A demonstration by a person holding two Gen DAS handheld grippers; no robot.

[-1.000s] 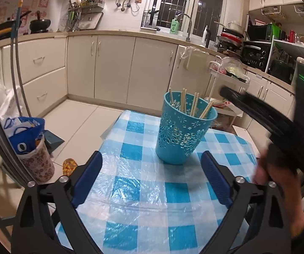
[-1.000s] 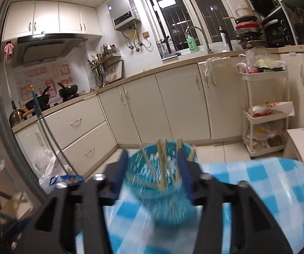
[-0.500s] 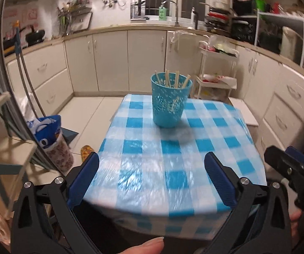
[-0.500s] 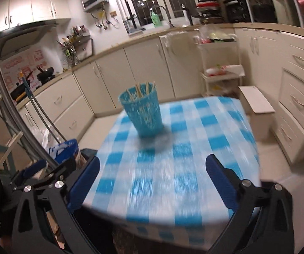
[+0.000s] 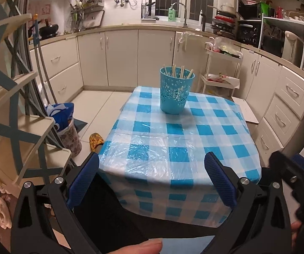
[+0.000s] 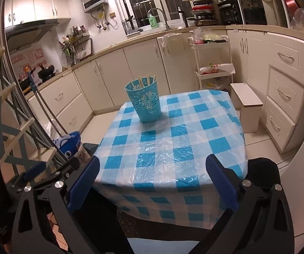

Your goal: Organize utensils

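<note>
The left gripper (image 5: 152, 182) has its two blue pads (image 5: 84, 182) far apart, and nothing is between them. The right gripper (image 6: 152, 182) is the same: its pads stand wide apart, and they have just been opening, with nothing between them. Both grippers sit at the near edge of the surface (image 5: 173, 148), pointing down a little at it. In the left view the right gripper shows at the far right, just beside the left one.

Ahead of both grippers, well apart from them on the far side of the surface, stands the blue cup (image 5: 176, 91). It is upright on the checked cloth (image 6: 162, 148). The chopsticks (image 5: 181, 72) stand inside it, with their tops poking out over the rim. No other chopsticks or spoons can be seen lying on the cloth.

It looks like the job is at its end. All the sticks seem to be in the cup, and both grippers are empty.

If there is a next move, it needs very little: just keep the grippers away from the cup so it does not tip. If more sticks wait somewhere out of view, a gripper would need to find them first.
</note>
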